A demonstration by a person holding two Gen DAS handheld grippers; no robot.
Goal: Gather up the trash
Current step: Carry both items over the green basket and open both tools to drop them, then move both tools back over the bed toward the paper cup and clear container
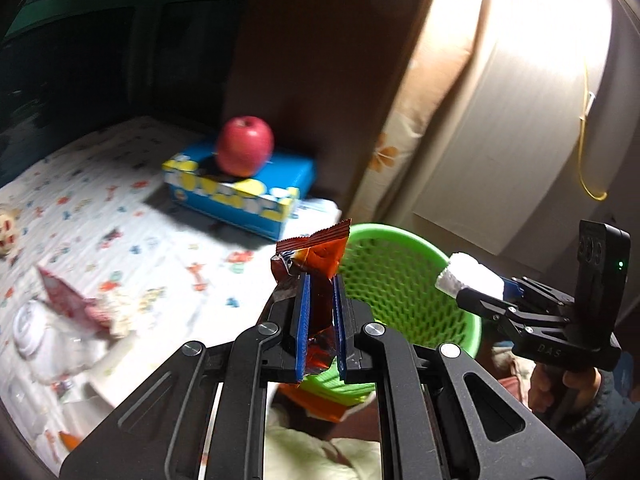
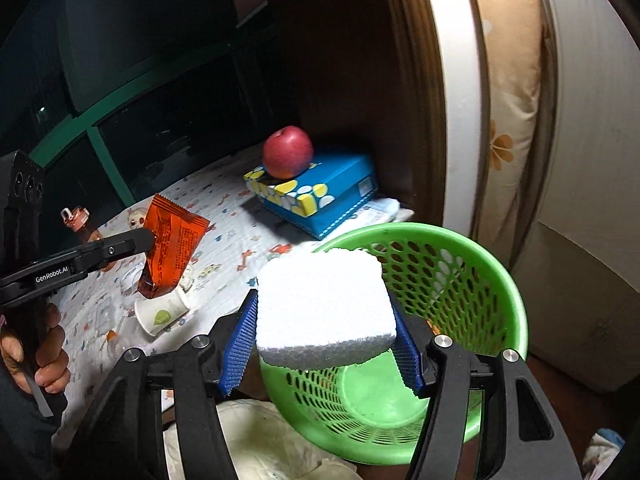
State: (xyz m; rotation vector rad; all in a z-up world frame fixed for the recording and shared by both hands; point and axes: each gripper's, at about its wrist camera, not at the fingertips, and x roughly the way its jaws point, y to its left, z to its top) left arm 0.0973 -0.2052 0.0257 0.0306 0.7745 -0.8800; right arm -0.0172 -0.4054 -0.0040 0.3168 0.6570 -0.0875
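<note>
Holding one piece of trash in each tool, you have both poised at the green mesh basket [image 2: 472, 264], which sits tilted off the near right corner of the bench [image 1: 132, 216], a surface under a cartoon-print cloth.

Your left tool [image 1: 320, 312] is pressed together on a crumpled orange snack wrapper [image 1: 316, 264]; the wrapper stands upright out of the blue pads, its long axis running along the fingers. The basket mouth lies just beyond and to the right of it.

Your right tool [image 2: 324, 340] pinches a white foam block [image 2: 324, 308] across its width, flat face up, long side crosswise. This block already hangs over the basket's near rim, so your right hand looks the nearer one to drop.

Back on the bench, a red apple [image 1: 246, 152] rests on a blue tissue box [image 1: 240, 192] near the far right corner. A tipped paper cup [image 2: 160, 312] lies toward the left.
</note>
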